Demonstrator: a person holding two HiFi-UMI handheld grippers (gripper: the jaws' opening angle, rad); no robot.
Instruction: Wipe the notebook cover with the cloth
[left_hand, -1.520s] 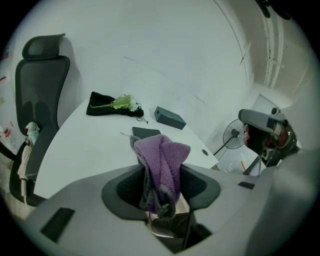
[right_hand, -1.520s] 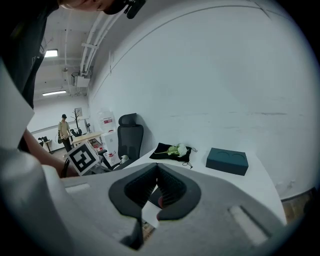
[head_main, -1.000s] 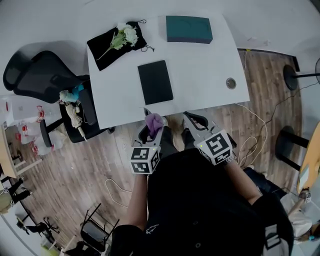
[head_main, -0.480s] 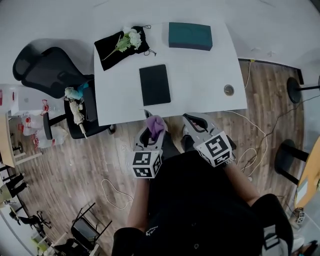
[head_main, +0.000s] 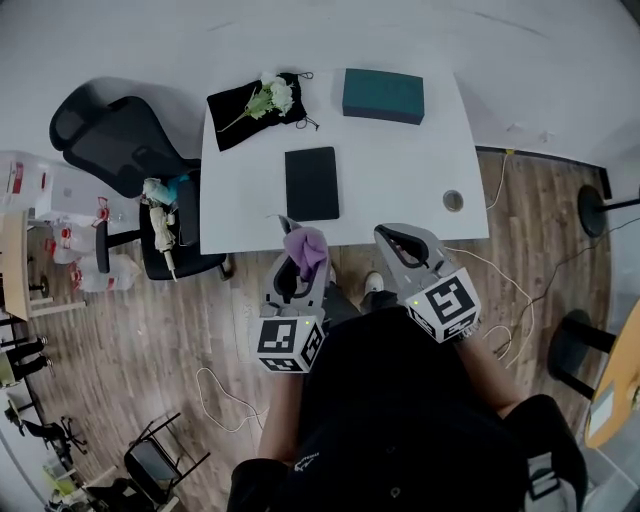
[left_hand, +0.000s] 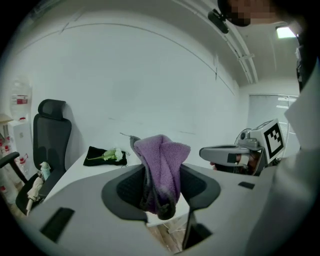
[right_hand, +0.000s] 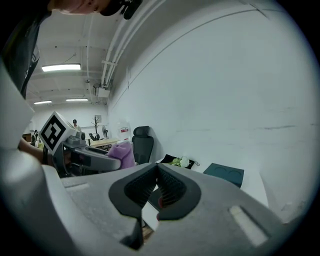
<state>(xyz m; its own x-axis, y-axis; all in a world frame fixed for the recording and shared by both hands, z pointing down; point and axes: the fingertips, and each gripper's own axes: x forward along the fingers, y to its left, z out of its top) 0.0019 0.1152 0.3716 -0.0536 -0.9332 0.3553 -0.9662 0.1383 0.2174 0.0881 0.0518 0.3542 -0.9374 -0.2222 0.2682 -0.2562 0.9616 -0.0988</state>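
1. Currently our left gripper (left_hand: 162, 186) is clamped on the bunched purple terry cloth (left_hand: 162, 157), which stands up out of the jaws. Only its lower folds are pinched, so we judge that a hard drag could pull it loose.
2. The flat black rectangular notebook (head_main: 311, 183) lies on the white table (head_main: 400, 170), ahead of the left gripper and well apart from it. Both tools hang short of the table's near edge, so if we come in low we could knock that edge.
3. Our right gripper (right_hand: 157, 186) has its jaws drawn together on nothing, beside the left one. If it does not steady the notebook, the wipe may push the notebook away across the smooth top.
4. Beyond the notebook from us sit a black fabric pouch with white flowers (head_main: 255, 105) and a teal box (head_main: 383, 96). An over-long stroke could shove the notebook toward them.
5. If the hard jaw tips rather than the cloth meet the cover, we may scuff it.
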